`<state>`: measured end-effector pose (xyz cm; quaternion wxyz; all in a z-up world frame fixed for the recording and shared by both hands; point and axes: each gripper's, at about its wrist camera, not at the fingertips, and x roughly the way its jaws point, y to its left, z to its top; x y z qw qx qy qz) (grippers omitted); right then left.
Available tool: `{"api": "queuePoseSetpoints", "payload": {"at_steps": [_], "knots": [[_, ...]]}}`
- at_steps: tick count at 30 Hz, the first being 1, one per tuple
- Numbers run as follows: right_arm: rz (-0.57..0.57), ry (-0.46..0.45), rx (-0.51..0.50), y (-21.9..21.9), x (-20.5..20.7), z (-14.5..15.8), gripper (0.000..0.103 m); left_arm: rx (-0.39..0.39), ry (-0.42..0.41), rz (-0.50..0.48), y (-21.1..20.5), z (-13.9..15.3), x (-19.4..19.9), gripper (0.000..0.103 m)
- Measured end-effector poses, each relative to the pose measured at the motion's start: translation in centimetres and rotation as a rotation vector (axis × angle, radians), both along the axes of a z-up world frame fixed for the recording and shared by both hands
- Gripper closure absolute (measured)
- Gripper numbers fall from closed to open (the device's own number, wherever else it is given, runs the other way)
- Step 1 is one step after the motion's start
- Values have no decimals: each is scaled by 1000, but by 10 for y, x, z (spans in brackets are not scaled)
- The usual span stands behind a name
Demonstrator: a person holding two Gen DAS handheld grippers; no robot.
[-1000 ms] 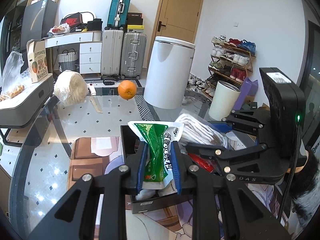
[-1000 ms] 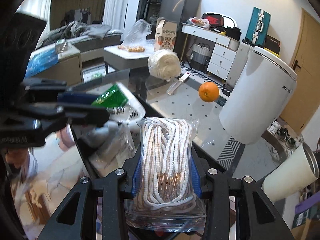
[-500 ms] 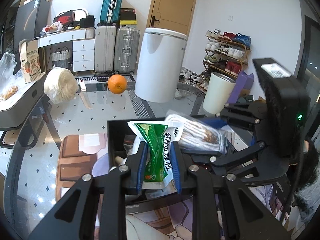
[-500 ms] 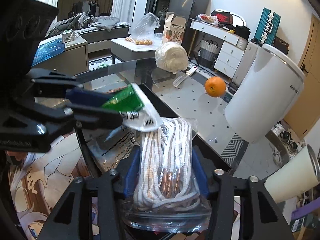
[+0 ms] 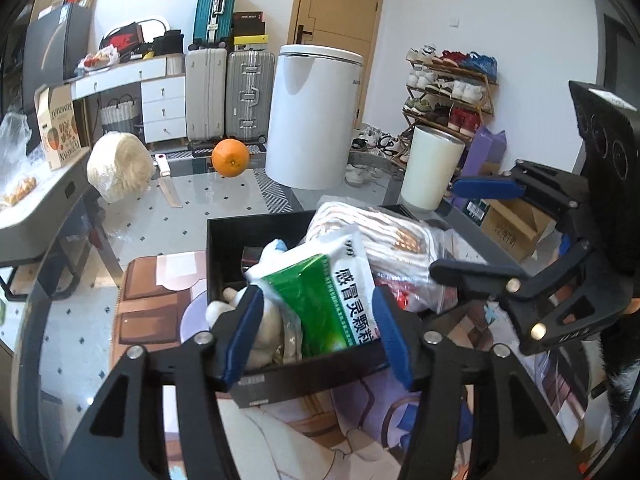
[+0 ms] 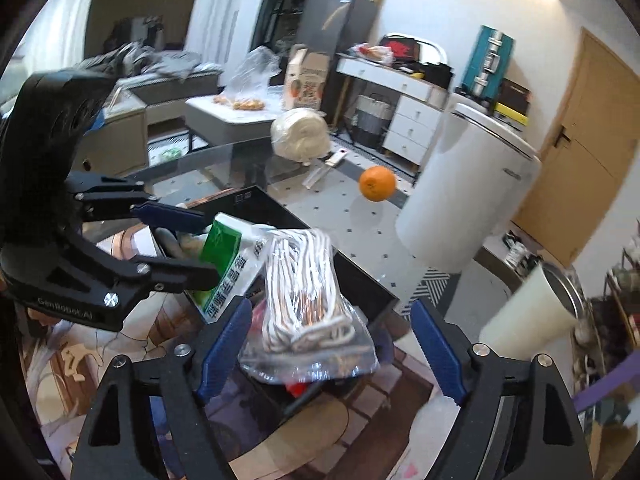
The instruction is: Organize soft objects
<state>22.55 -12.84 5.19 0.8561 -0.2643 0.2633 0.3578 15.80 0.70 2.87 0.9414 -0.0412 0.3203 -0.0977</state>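
Note:
A black box (image 5: 224, 240) stands on the glass table and holds soft things. A green and white packet (image 5: 336, 304) lies in it on top of a white plush toy (image 5: 264, 328). A clear bag of white rope (image 5: 384, 232) lies beside it; it also shows in the right wrist view (image 6: 304, 292). My left gripper (image 5: 318, 332) is open, its jaws either side of the packet and apart from it. My right gripper (image 6: 332, 344) is open, its jaws wide on either side of the rope bag. The packet (image 6: 228, 264) leans against the rope bag.
An orange (image 5: 230, 157), a knife (image 5: 168, 180) and a bagged white bundle (image 5: 120, 166) lie at the table's far side. A white bin (image 5: 312, 116) and a white cylinder (image 5: 430, 168) stand beyond the table. A printed mat (image 5: 152, 300) lies under the box.
Both grippers have opened. The packet and the rope bag have been let go and now rest in the black box.

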Motion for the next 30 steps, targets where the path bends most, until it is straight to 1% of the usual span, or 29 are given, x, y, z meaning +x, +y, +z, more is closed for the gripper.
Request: {"api": "queuePoseSetpoints", "payload": {"at_steps": [1, 2, 3, 5, 7, 8, 10, 11, 14, 17, 24, 26, 30], "knots": [[-19, -1, 15, -3, -3, 0, 17, 1, -3, -3, 0, 0, -3, 35], [-35, -1, 28, -6, -5, 1, 14, -5, -11, -10, 0, 1, -7, 23], [-57, 1, 46, -10, -7, 1, 13, -8, -19, -13, 0, 2, -10, 19], [-91, 12, 89, -16, -12, 1, 7, 2, -46, -6, 0, 6, -18, 7], [-117, 19, 136, -20, -19, 2, 5, 40, -83, 31, 0, 9, -27, 0], [-132, 27, 164, -22, -23, 2, 4, 56, -109, 50, 1, 11, -33, 0], [-153, 36, 195, -26, -28, 0, 1, 70, -134, 75, 4, 13, -39, 0], [-168, 39, 212, -27, -31, -1, 1, 73, -144, 88, 7, 14, -43, 0], [-207, 65, 279, -32, -37, -3, 1, 78, -160, 113, 13, 15, -52, 0], [-238, 79, 316, -35, -44, -6, 1, 106, -166, 126, 15, 12, -60, 0], [-248, 54, 329, -33, -66, -14, 1, 128, -177, 159, 15, 5, -70, 0], [-254, 62, 336, -33, -69, -17, 1, 131, -179, 176, 14, 2, -71, 0], [-271, 63, 345, -34, -72, -23, 1, 127, -192, 178, 15, -1, -72, 0]]}}
